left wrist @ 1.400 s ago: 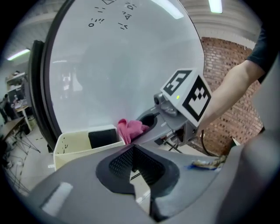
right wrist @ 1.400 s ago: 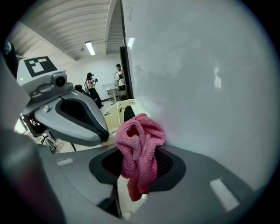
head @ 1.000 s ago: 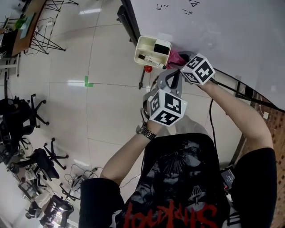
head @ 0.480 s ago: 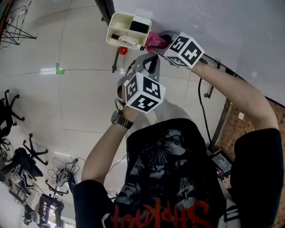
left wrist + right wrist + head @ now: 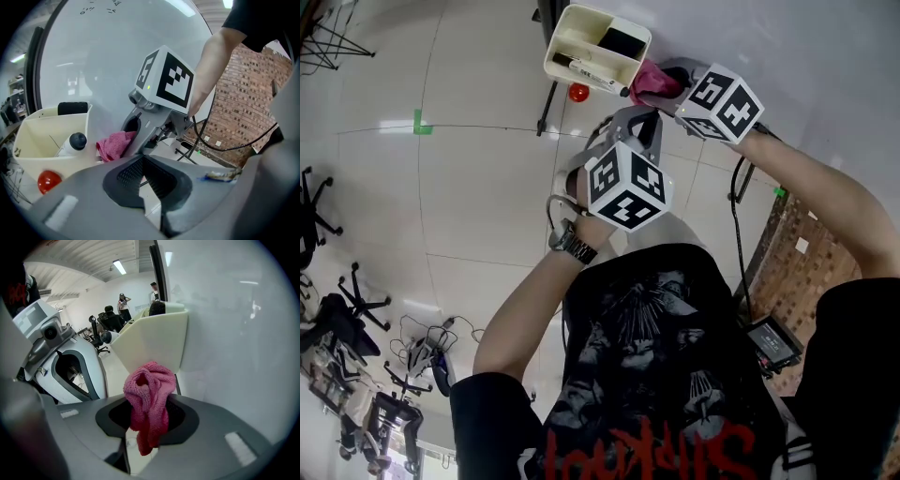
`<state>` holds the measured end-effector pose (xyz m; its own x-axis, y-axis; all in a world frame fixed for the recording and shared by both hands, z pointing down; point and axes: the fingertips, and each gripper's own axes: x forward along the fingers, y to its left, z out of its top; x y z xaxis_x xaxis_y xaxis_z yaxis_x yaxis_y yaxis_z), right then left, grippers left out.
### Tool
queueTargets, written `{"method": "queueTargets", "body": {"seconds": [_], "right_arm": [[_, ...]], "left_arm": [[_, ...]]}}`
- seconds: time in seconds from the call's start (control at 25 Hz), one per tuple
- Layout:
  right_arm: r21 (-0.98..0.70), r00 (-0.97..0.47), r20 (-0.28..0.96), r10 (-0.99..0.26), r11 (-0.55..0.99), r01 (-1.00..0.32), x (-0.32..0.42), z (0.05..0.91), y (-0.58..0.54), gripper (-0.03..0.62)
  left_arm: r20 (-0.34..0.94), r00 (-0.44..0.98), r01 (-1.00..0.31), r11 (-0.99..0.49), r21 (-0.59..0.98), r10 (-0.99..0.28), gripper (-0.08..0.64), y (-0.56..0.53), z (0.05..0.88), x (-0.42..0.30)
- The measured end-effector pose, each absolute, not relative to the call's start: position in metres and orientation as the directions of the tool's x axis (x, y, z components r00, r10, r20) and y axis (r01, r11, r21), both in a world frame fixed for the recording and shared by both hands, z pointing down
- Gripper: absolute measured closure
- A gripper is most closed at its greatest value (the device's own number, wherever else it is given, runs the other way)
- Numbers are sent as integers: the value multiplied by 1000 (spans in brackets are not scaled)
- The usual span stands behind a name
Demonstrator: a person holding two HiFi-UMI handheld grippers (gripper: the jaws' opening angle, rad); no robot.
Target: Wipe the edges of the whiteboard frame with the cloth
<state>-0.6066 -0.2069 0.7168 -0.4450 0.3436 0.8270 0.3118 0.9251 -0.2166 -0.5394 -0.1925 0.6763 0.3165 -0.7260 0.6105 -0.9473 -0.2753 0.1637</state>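
While right gripper grips cloth beside tray edge (left gripper closed).

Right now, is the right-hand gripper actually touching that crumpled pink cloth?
Touching. The right gripper view shows the right gripper with its jaws closed on the crumpled pink cloth, which bunches up above them and hangs down below.

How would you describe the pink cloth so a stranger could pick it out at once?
Find the large white whiteboard, then the cream plastic tray fixed to it. Right beside that tray, the right gripper is shut on a crumpled pink terry cloth. It is the only soft pink thing there; the red ball by the tray is smooth and round.
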Motion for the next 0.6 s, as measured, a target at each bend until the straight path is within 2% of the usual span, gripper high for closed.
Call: {"method": "queueTargets", "body": {"seconds": [0.4,0.6], "right_arm": [[-153,-486,825,290,941,302,-594,716,-211,466],[-143,-501,828,252,959,245,-577,722,-221,466]], "left_arm": [[592,325,-945,-266,188,-737,563,-192,674,-525],[606,343,-939,-273,207,-717,563,-193,685,-507]]}}
